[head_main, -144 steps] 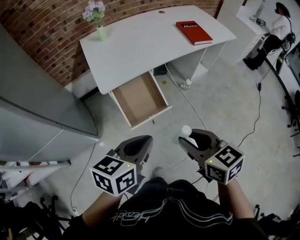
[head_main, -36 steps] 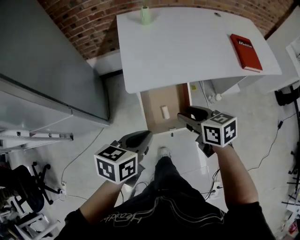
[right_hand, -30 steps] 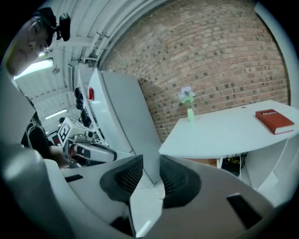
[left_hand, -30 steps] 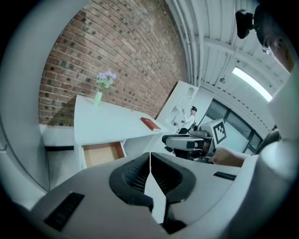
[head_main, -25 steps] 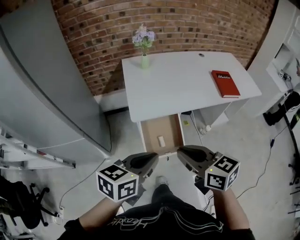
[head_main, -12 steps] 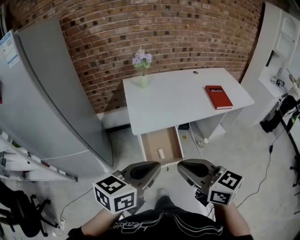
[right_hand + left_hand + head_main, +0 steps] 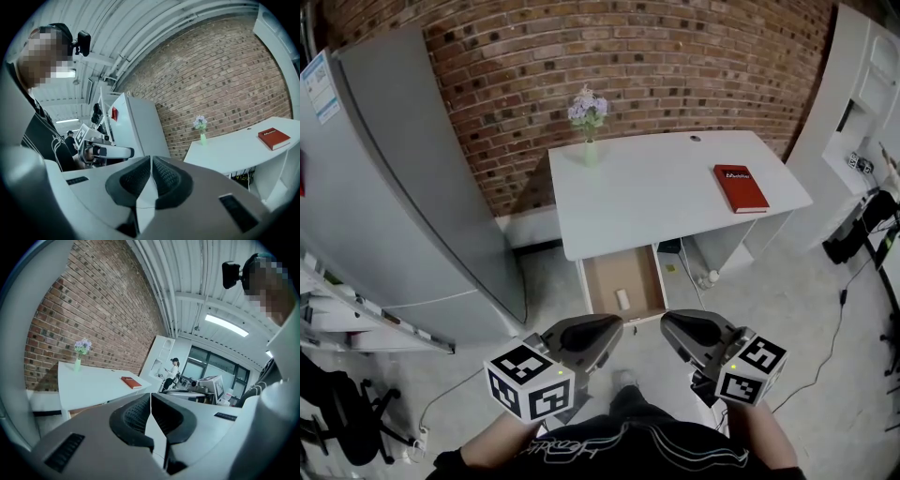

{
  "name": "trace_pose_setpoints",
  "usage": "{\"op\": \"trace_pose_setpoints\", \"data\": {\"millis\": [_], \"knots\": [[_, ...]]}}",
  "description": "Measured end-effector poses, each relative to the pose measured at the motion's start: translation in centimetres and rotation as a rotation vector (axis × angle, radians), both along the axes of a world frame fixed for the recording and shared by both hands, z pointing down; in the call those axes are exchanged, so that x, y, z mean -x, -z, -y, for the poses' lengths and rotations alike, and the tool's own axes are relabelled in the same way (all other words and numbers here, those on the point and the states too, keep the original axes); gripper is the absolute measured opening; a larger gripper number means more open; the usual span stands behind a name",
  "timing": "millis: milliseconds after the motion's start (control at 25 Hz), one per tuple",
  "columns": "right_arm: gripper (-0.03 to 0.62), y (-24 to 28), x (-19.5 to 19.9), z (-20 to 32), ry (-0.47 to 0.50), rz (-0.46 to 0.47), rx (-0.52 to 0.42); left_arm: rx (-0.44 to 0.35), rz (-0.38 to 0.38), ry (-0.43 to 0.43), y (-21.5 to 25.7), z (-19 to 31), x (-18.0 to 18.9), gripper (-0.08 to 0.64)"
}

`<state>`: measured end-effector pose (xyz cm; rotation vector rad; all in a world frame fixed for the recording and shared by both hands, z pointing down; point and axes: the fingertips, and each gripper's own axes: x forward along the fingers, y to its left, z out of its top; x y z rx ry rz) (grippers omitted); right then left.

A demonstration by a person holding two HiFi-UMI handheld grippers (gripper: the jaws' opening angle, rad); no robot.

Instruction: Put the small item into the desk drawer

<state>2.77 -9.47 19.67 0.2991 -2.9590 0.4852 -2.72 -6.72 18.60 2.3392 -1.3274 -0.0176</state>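
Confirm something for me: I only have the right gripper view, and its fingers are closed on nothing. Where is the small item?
Observer: In the head view, the small item lies on the bottom of the drawer.
Operator: Is that drawer shut?
Observer: No, it stands pulled out from under the desk.
Operator: And the left gripper?
Observer: The left gripper has its fingers together, with nothing between them.
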Motion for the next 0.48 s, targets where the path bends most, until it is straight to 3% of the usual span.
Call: {"op": "trace_pose_setpoints", "data": {"millis": [480], "knots": [[0.049,-2.1,0.4,1.6,0.024,-0.027,0.029,0.027,0.016,-0.002,-1.9,2.1,-0.4,0.025]]}}
